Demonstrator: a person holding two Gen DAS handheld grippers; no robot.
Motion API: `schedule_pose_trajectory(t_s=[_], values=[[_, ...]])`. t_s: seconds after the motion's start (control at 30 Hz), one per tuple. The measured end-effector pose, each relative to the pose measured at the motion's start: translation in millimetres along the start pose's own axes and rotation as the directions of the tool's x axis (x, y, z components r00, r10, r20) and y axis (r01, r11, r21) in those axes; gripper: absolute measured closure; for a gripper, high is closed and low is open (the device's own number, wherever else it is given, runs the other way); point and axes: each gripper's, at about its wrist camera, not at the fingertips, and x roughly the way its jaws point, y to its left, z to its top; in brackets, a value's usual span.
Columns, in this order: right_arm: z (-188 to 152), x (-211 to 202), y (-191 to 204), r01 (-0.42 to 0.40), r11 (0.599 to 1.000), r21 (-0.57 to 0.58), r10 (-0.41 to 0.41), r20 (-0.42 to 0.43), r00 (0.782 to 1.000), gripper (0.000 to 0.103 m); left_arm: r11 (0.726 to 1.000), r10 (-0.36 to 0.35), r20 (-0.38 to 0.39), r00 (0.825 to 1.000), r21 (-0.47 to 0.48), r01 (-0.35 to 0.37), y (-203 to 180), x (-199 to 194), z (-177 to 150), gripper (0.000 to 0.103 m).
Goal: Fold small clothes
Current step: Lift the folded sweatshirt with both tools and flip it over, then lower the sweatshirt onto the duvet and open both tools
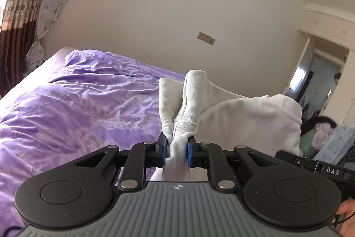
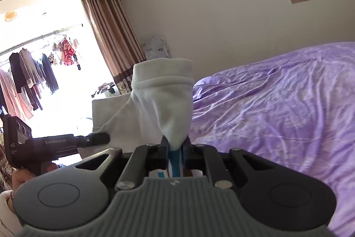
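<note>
A small white garment (image 1: 233, 112) hangs in the air between both grippers, above the purple bedspread (image 1: 77, 103). My left gripper (image 1: 176, 147) is shut on a bunched ribbed edge of it, and the cloth stands up above the blue pads. My right gripper (image 2: 175, 146) is shut on another part of the same white garment (image 2: 164, 101), whose hemmed edge rises in front of the camera. The left gripper's body (image 2: 55, 143) shows at the left of the right wrist view, against the cloth. The right gripper's body (image 1: 315, 166) shows at the right of the left wrist view.
The purple bedspread (image 2: 277, 103) covers the bed below. A brown curtain (image 2: 111, 37) and a bright window with hanging clothes (image 2: 33, 68) are behind. An open door (image 1: 315, 77) and a pile of items (image 1: 326, 137) are at the right.
</note>
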Motion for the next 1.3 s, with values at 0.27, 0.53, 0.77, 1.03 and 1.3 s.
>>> schedule_pose_trajectory(t_s=[0.27, 0.53, 0.77, 1.03, 1.3], values=[[-48, -38, -31, 0.037, 0.993, 0.110, -0.032, -0.041, 0.999, 0.097, 0.998, 0.045, -0.119, 0.992, 0.050, -0.039, -11, 20, -43, 0.085], [-74, 7, -67, 0.063, 0.983, 0.173, -0.040, -0.129, 0.991, 0.097, 0.995, 0.089, -0.224, 0.971, 0.067, -0.076, 10, 61, -60, 0.085], [-70, 57, -93, 0.099, 0.980, 0.175, -0.067, -0.179, 0.981, 0.097, 0.993, 0.101, -0.289, 0.952, 0.081, -0.081, 22, 99, -59, 0.085], [-80, 108, -132, 0.144, 0.968, 0.207, -0.092, -0.242, 0.966, 0.097, 0.993, 0.108, -0.380, 0.919, 0.082, -0.082, 47, 152, -68, 0.085], [-106, 169, -187, 0.205, 0.942, 0.266, -0.107, -0.340, 0.934, 0.096, 0.997, 0.074, -0.508, 0.858, 0.009, -0.080, 97, 226, -93, 0.084]])
